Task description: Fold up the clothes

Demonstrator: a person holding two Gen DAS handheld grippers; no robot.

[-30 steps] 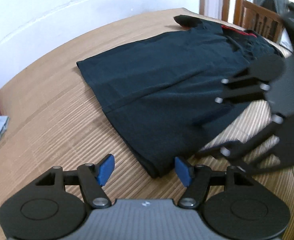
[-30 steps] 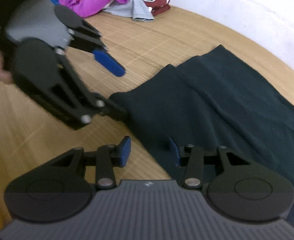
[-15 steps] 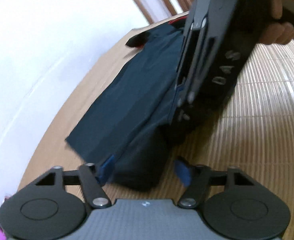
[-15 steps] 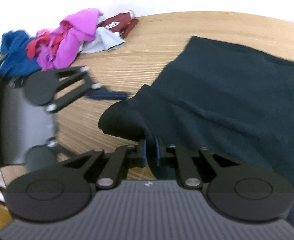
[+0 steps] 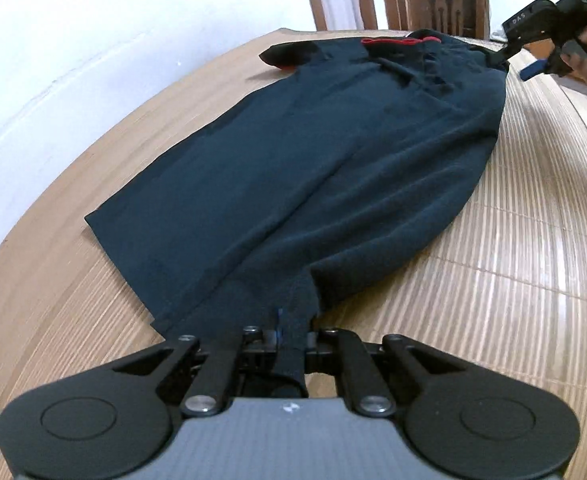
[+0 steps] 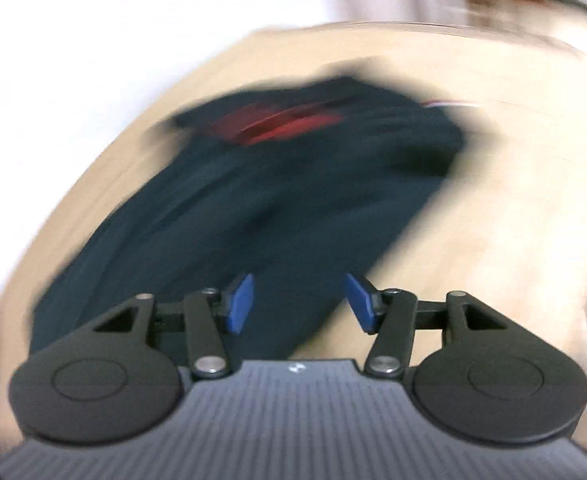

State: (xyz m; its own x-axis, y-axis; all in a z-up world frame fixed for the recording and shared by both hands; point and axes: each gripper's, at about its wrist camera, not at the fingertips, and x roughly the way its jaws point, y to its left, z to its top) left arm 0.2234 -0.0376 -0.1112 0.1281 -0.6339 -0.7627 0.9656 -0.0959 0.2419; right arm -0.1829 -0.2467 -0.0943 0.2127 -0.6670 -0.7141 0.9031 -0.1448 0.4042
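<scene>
Dark navy garment (image 5: 333, 152) – soft knit, red trim at far end – lies flat, lengthwise on ribbed bamboo-slat mat (image 5: 513, 280). Left gripper (image 5: 292, 336) pinches near hem corner, cloth bunched between pressed pads. Right gripper (image 6: 299, 300) – jaws just opened, blue pads spread, nothing between – hovers over garment; its view heavily blurred. Wooden chair (image 5: 437, 4) beyond.
</scene>
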